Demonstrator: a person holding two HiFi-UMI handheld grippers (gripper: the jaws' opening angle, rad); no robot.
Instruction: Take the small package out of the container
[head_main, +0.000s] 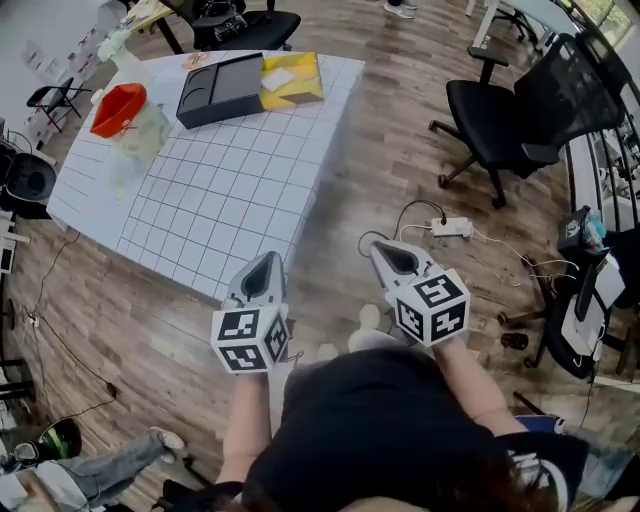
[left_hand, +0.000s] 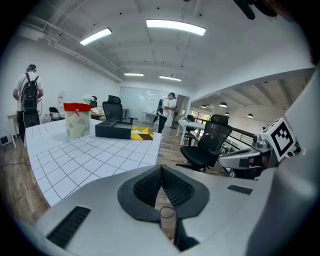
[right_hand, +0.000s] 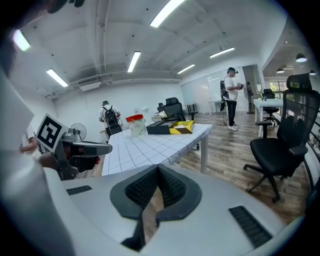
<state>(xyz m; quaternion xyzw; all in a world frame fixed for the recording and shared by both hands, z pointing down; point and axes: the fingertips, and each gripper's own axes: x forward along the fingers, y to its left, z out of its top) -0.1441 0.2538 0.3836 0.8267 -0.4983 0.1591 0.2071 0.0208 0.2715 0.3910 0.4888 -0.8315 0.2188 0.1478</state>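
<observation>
A white gridded table (head_main: 230, 190) stands ahead at upper left. At its far end lie a black tray-like container (head_main: 220, 88) and a yellow package (head_main: 292, 80) beside it. A clear tub with a red lid (head_main: 125, 115) stands to their left. My left gripper (head_main: 265, 268) and right gripper (head_main: 388, 255) hover over the wooden floor, short of the table's near corner. Both are shut with nothing between the pads. In the left gripper view the left gripper (left_hand: 161, 167) points toward the black container (left_hand: 114, 130). The right gripper (right_hand: 158, 167) faces the same container (right_hand: 162, 127) and yellow package (right_hand: 181, 128).
Black office chairs (head_main: 500, 110) stand to the right, with a power strip and cables (head_main: 452, 228) on the floor. A person's leg (head_main: 100, 470) is at lower left. People stand far off behind the table (right_hand: 231, 97).
</observation>
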